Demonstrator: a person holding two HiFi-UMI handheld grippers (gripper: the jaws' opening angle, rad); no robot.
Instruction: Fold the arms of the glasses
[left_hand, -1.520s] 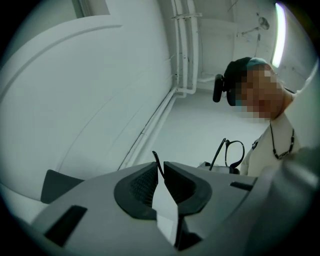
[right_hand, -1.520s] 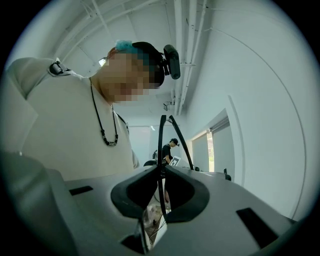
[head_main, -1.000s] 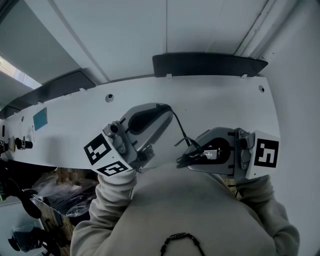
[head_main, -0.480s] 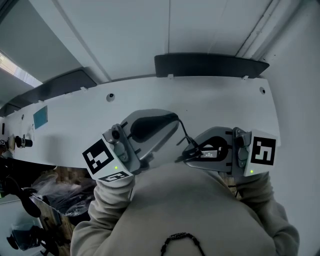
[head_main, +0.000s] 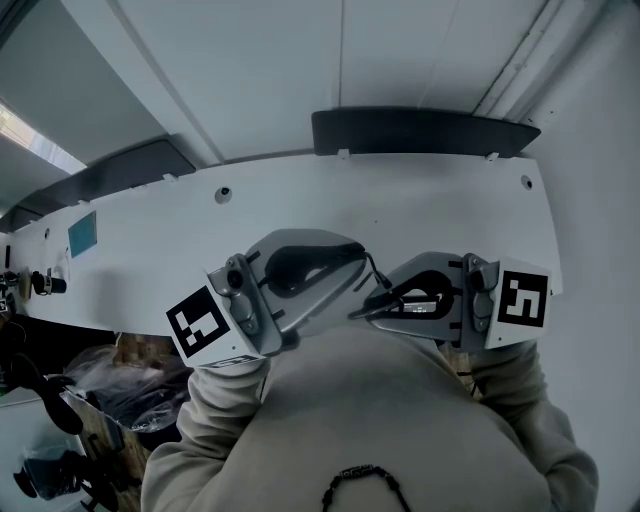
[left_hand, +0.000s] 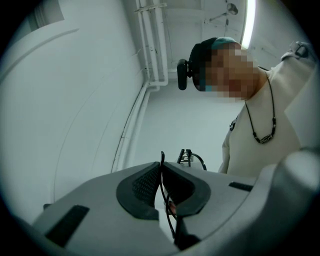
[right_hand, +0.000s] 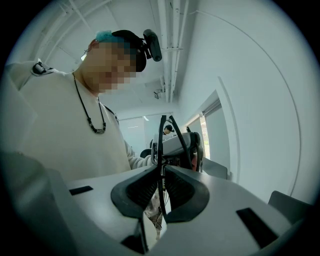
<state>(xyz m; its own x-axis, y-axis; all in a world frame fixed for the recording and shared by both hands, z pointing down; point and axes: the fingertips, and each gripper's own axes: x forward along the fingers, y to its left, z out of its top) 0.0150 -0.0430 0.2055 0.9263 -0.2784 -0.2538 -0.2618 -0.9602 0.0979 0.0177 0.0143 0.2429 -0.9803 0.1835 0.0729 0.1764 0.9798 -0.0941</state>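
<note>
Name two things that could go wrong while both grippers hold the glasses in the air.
First, the left gripper and right gripper each pinch a thin black part of the glasses; twisting against each other could bend an arm or strain a hinge. Second, both grips are narrow, so the glasses might slip and fall.

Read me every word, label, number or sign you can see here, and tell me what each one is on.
No text here can be read.
The left marker cube, on the left tongs: black-and-white squares only, no letters.
The right marker cube, on the right tongs: the same.
The teal sticker on the white table: too small to read.
</note>
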